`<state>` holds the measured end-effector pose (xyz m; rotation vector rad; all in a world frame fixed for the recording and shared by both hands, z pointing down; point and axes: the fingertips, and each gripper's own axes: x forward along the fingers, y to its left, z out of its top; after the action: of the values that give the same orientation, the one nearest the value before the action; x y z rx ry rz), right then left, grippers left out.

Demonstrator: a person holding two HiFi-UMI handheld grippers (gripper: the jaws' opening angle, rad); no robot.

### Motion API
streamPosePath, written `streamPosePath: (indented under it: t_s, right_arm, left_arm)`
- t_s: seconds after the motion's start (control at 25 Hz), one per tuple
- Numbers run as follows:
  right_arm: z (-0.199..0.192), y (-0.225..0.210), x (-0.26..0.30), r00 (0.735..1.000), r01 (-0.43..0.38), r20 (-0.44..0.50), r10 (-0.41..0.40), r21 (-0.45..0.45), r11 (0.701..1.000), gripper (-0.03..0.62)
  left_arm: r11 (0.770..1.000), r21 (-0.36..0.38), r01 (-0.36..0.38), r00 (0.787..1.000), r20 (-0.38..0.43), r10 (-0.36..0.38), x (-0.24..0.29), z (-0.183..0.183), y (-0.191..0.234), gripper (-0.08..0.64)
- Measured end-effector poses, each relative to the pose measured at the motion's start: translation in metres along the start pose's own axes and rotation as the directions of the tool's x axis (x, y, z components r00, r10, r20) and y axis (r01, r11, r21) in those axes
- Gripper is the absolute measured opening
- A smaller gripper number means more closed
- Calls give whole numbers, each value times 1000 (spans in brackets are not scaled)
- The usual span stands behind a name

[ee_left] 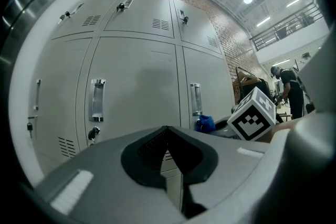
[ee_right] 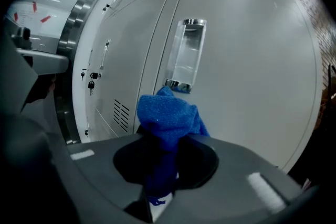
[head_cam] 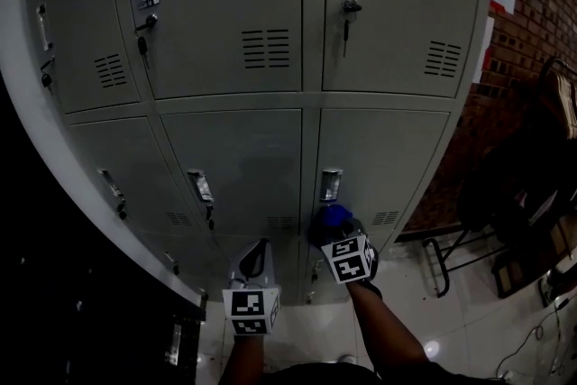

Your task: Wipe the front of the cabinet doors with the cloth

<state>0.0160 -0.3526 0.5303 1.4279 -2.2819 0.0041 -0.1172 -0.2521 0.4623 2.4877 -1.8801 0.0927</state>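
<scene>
A bank of grey metal locker doors fills the head view. My right gripper is shut on a blue cloth, which bunches out past the jaws. The cloth sits just below the recessed handle of the lower right door, close to its face; contact cannot be told. The cloth also shows in the left gripper view. My left gripper is shut on nothing, held back from the lower middle door, low and left of the right gripper.
Keys hang in locks on the upper doors and a lower one. A brick wall stands at the right, with a chair and cables on the tiled floor. A dark steel frame borders the lockers' left side.
</scene>
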Motion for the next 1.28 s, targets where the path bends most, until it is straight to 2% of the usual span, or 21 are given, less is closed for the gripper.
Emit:
streamPosePath:
  t_s: [0.28, 0.44, 0.52, 0.76, 1.28]
  right_arm:
    - [2, -19, -29, 998, 47, 41, -48, 32, 998, 57]
    - [27, -41, -66, 988, 45, 142, -66, 147, 988, 58]
    - [45, -41, -84, 978, 23, 198, -58, 173, 985, 58]
    - [74, -27, -112, 953, 18, 297, -64, 156, 988, 56]
    - [70, -6, -119, 951, -7, 308, -33, 125, 992, 55]
  left_arm:
    - [1000, 6, 26, 1000, 5, -26, 6, 5, -10, 11]
    - [998, 16, 54, 998, 13, -54, 12, 8, -22, 11]
    - [998, 17, 65, 998, 18, -66, 14, 11, -27, 11]
    - [995, 35, 94, 995, 43, -96, 21, 25, -39, 11]
    - [996, 51, 79, 993, 81, -83, 17, 41, -35, 11]
